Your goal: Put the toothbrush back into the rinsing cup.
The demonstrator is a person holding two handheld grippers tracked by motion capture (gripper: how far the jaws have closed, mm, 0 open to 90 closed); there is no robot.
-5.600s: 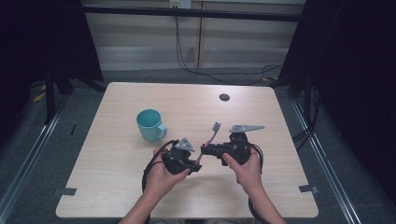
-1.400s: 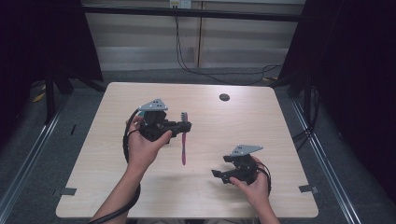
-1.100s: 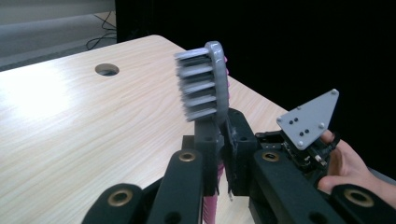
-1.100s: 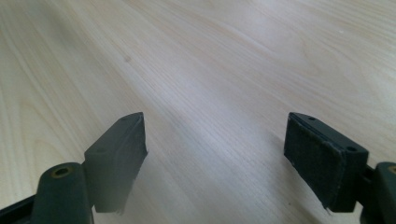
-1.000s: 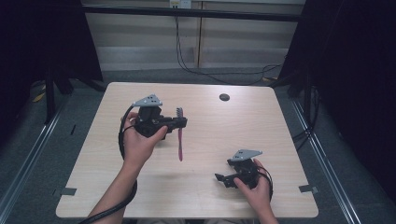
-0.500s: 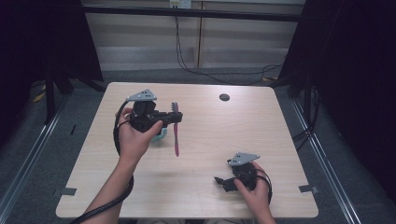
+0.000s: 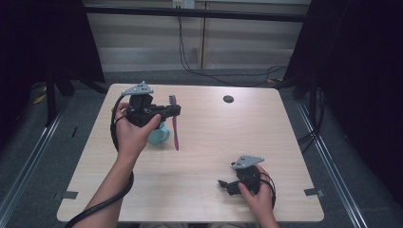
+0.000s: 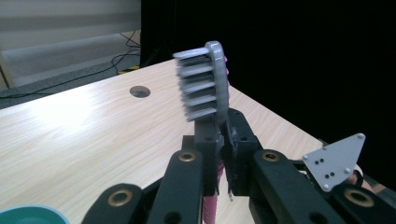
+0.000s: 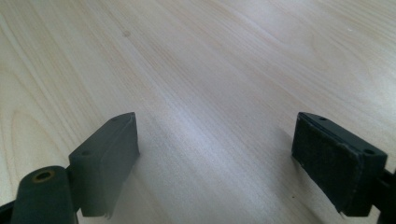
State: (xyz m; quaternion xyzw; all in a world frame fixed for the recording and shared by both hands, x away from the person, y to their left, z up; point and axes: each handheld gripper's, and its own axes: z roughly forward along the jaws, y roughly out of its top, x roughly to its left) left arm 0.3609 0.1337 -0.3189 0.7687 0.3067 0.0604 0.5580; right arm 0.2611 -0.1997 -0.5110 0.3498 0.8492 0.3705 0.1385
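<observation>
Pale wood runs under everything: the tabletop [image 7: 199, 190] is bare apart from a teal cup [image 7: 157, 135] on the left side and a small dark hole [image 7: 228, 99] near the far edge. My left gripper [image 7: 174, 111] is raised over the cup, its fingers [image 8: 243, 154] clamped together on the neck of a toothbrush [image 7: 175, 128]. In the high view the pink handle hangs down from the grip, just beside the cup, with the bristle head standing up above the fingers. In the left gripper view the grey bristles rise straight out from between the fingers. I judge the toothbrush light and stiff, a smooth plastic stick that could swivel in a narrow grip, since most of its length hangs below the hold. The neck is thin, so it gives the pads little to bite on. A hold lower down, on the thicker handle, would steady it better for lowering handle-first into the cup. The bristles are soft and best left untouched. My right gripper [image 7: 227, 185] rests low on the tabletop near the front right, well apart from the cup, its fingers [image 9: 109, 154] spread wide with only bare wood between them.
</observation>
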